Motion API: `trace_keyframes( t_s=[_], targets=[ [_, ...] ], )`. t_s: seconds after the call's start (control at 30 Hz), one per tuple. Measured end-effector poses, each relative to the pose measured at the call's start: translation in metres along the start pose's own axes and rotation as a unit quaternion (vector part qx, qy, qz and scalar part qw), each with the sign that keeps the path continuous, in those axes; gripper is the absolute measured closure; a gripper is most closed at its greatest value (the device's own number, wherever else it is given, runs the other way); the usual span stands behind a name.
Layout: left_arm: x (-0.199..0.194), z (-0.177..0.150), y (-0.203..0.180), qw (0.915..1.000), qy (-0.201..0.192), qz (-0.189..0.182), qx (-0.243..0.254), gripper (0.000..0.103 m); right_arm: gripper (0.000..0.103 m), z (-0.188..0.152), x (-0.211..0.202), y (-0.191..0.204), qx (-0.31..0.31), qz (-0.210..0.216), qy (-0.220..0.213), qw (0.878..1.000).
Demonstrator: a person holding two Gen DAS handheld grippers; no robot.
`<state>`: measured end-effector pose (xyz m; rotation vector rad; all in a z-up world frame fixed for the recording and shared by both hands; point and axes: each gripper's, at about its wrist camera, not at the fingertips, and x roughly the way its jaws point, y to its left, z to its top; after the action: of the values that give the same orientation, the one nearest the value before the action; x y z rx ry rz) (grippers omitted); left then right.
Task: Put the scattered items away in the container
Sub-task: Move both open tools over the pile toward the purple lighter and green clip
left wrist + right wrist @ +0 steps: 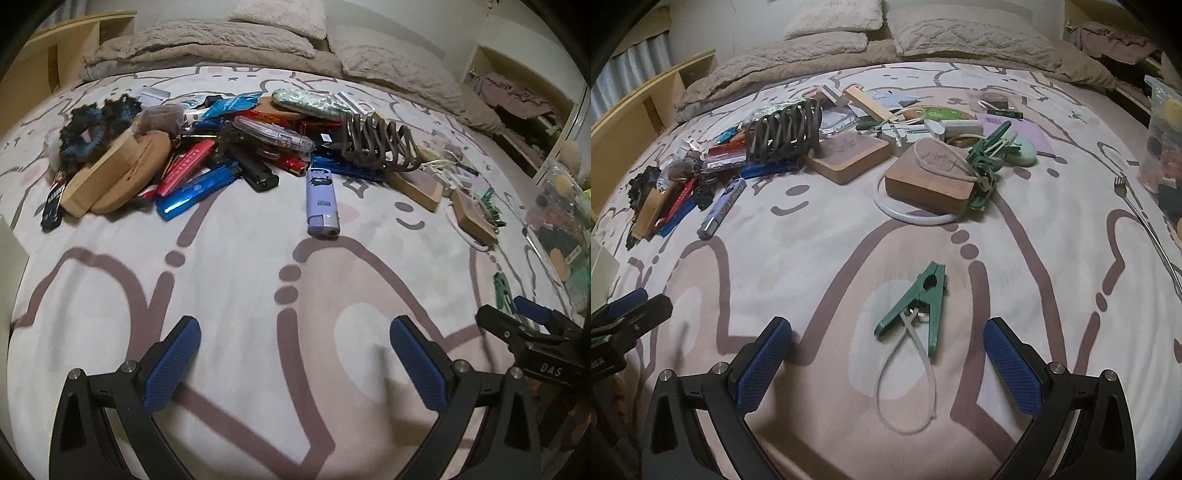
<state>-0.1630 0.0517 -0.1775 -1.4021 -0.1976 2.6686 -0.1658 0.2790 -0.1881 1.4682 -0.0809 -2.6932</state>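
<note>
Scattered items lie on a patterned bed cover. In the left wrist view, a lilac lighter [321, 201] lies nearest, ahead of my open, empty left gripper [295, 354]. Behind it is a pile with a blue lighter [195, 192], a brown hair claw [380, 142] and a tan wooden case [118, 173]. In the right wrist view, a green clothes peg [916, 310] with a white loop lies just ahead of my open, empty right gripper [888, 354]. A clear container [1163, 136] with items in it stands at the right edge; it also shows in the left wrist view [561, 221].
Wooden blocks [931, 181], a white ring [908, 216], more green pegs [990, 155] and a long metal fork [1145, 225] lie further on. Beige blankets and pillows [221, 48] lie at the far end. Wooden shelving [639, 110] borders the left side.
</note>
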Motion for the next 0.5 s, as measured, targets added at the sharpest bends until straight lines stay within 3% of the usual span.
trace_keyframes(
  t_s=[0.5],
  targets=[
    [0.044, 0.045, -0.018, 0.9997, 0.009, 0.009, 0.023, 0.0, 0.0, 0.004, 0.012, 0.008, -0.017, -0.032, 0.009, 0.999]
  ],
)
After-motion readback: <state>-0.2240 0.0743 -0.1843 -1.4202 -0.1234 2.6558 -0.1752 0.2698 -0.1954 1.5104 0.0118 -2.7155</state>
